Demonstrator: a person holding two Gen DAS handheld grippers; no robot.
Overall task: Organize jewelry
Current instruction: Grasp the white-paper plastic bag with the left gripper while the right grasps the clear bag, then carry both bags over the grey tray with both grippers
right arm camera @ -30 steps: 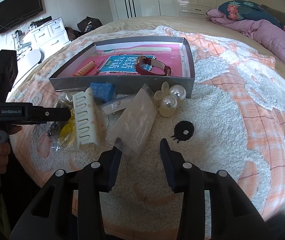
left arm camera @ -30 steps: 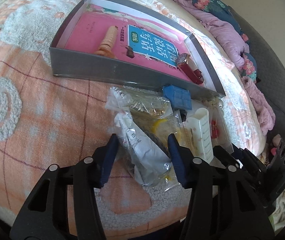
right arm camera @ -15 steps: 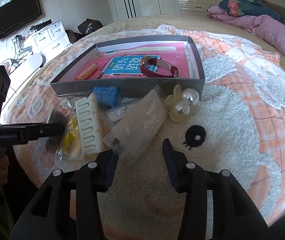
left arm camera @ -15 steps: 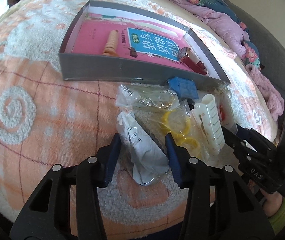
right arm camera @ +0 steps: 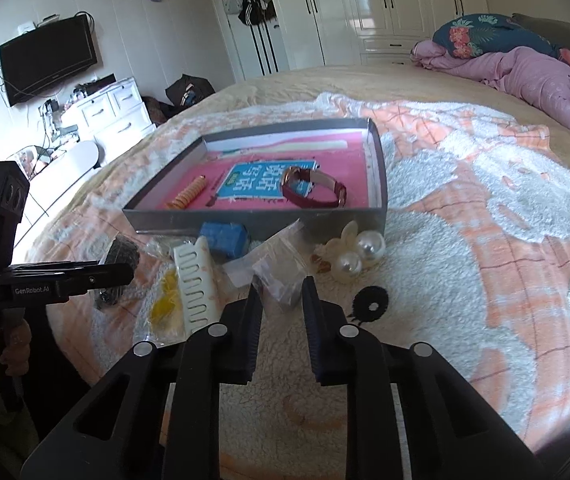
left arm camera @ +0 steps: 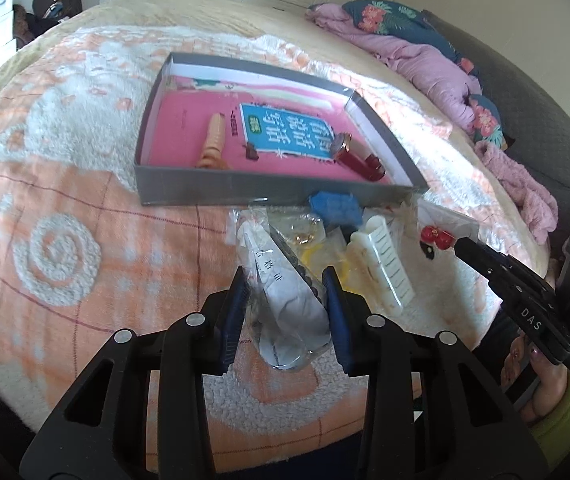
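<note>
A grey tray with a pink lining lies on the bed and holds an orange spiral hair tie and a red watch. My left gripper is shut on a clear bag with a white label and lifts its near end. My right gripper is shut on another clear bag, which holds red earrings as the left wrist view shows. A white comb clip, a blue clip, pearl pieces and a black scrunchie lie in front of the tray.
The bed has an orange and white fleece blanket. Pink and floral bedding is piled at the far right. A yellow item in a bag lies beside the comb clip. A dresser and TV stand beyond the bed's left side.
Both grippers have closed on their bags and lifted them. The cameras have risen and tilted back, so more of the room shows.
</note>
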